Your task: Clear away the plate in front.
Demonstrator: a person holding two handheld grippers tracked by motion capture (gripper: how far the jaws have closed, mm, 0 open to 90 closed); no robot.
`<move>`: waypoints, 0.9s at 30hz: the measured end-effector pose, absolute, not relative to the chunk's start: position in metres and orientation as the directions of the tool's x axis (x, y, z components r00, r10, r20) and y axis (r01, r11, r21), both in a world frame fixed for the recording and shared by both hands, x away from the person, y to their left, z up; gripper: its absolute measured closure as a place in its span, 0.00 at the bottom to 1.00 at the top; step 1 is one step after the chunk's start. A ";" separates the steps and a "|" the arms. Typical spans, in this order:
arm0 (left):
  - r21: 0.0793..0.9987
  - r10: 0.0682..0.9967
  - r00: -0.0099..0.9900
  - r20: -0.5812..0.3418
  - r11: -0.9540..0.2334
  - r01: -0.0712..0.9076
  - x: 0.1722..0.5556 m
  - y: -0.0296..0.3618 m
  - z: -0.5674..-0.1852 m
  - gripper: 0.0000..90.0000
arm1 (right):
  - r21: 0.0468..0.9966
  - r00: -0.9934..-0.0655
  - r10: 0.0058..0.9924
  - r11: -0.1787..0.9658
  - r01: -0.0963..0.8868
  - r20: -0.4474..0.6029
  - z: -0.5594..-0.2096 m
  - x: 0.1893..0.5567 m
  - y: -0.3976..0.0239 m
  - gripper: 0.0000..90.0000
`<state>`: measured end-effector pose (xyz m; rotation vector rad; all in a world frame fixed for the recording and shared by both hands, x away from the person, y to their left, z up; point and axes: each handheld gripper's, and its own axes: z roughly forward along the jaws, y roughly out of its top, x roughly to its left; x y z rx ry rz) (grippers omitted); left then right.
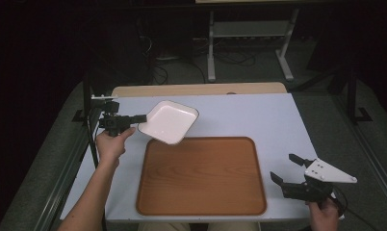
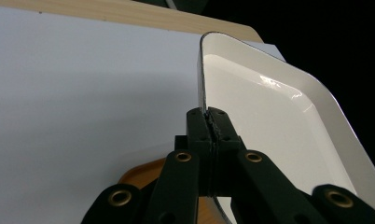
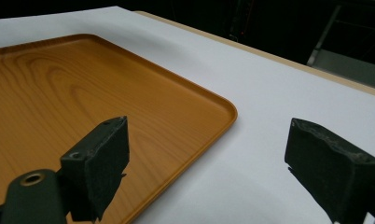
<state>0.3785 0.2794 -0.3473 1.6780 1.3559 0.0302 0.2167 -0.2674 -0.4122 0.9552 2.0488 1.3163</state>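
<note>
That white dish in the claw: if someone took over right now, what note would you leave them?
Left claw: shut on the rim of the white dish, holding it tilted just past the wooden tray's far left corner.
Right claw: open, holding nothing, near the tray's right edge.
Done: dish gripped.
Left: probably set the dish on the tray, which has nothing on it, then release.

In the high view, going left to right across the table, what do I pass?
Left tongs → white dish clamped by its rim → wooden tray → right tongs, jaws apart.
</note>
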 end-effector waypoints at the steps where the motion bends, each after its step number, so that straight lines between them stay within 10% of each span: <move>1: 0.661 0.775 0.386 -0.500 0.054 0.748 0.377 0.279 -0.348 0.99 | 0.918 -0.615 0.787 0.278 0.281 -0.050 -0.412 0.217 -0.268 0.14; 27: 0.631 0.759 0.370 -0.535 0.068 0.772 0.349 0.269 -0.385 0.99 | 0.917 -0.614 0.787 0.283 0.282 -0.054 -0.412 0.216 -0.267 0.14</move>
